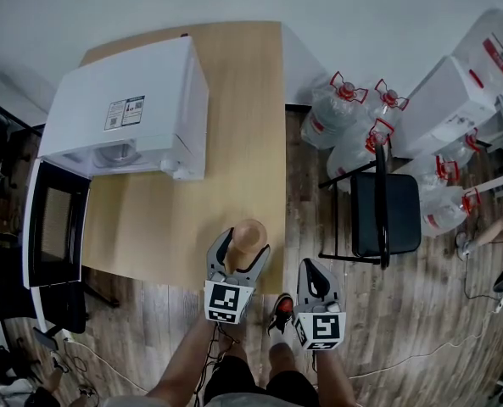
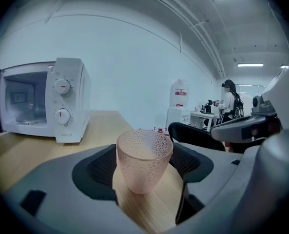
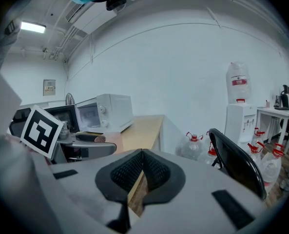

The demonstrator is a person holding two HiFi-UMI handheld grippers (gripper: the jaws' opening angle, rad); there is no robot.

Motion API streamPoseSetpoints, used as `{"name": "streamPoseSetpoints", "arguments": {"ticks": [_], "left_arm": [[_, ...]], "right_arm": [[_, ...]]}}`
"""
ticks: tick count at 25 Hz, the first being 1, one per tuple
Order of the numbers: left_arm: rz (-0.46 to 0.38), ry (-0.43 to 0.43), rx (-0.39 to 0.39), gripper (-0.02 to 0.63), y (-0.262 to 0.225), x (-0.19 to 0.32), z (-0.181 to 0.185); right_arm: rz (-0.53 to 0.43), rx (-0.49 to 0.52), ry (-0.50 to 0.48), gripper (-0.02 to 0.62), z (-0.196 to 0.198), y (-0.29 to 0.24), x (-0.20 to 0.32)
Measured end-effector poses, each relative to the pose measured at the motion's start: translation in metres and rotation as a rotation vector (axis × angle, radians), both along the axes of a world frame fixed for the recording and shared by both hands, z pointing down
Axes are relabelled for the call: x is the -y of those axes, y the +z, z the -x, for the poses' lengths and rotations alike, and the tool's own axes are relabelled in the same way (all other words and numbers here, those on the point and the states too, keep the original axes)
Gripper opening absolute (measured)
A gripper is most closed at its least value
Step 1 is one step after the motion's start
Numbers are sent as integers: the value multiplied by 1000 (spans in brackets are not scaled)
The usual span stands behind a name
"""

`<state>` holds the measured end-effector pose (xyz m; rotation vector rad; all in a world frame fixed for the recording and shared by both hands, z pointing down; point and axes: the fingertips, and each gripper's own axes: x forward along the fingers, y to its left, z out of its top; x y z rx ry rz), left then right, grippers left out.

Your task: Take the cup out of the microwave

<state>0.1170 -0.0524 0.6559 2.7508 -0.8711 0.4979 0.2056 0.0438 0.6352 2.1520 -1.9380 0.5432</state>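
Observation:
A pink dimpled cup (image 1: 249,236) (image 2: 144,160) stands upright on the wooden table (image 1: 243,100) near its front edge. My left gripper (image 1: 238,257) (image 2: 144,168) is round it, with both pads against the cup's sides. The white microwave (image 1: 128,113) (image 2: 42,101) sits at the table's far left, its black door (image 1: 56,227) swung open, and its cavity shows only the turntable. My right gripper (image 1: 317,288) (image 3: 142,152) hangs just off the table's front right corner, jaws closed together with nothing between them.
A black chair (image 1: 385,210) stands to the right of the table. Several large water bottles (image 1: 344,113) and a white water dispenser (image 1: 455,100) lie behind it. A person (image 2: 229,99) stands far off across the room.

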Motion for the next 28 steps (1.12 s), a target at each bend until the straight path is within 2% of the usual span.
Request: {"name": "streamPoseSetpoints", "arguments": {"ticks": [8, 14, 21, 28], "left_arm": [[-25, -22, -14, 360, -17, 0, 4], [-50, -48, -42, 360, -47, 2, 8], [-72, -63, -58, 360, -89, -1, 21], [-112, -115, -58, 350, -133, -7, 43]], "right_arm": [[-24, -5, -7, 18, 1, -11, -3], [-58, -21, -14, 18, 0, -32, -2], [-123, -39, -29, 18, 1, -73, 1], [-190, -53, -70, 18, 8, -117, 7]]}}
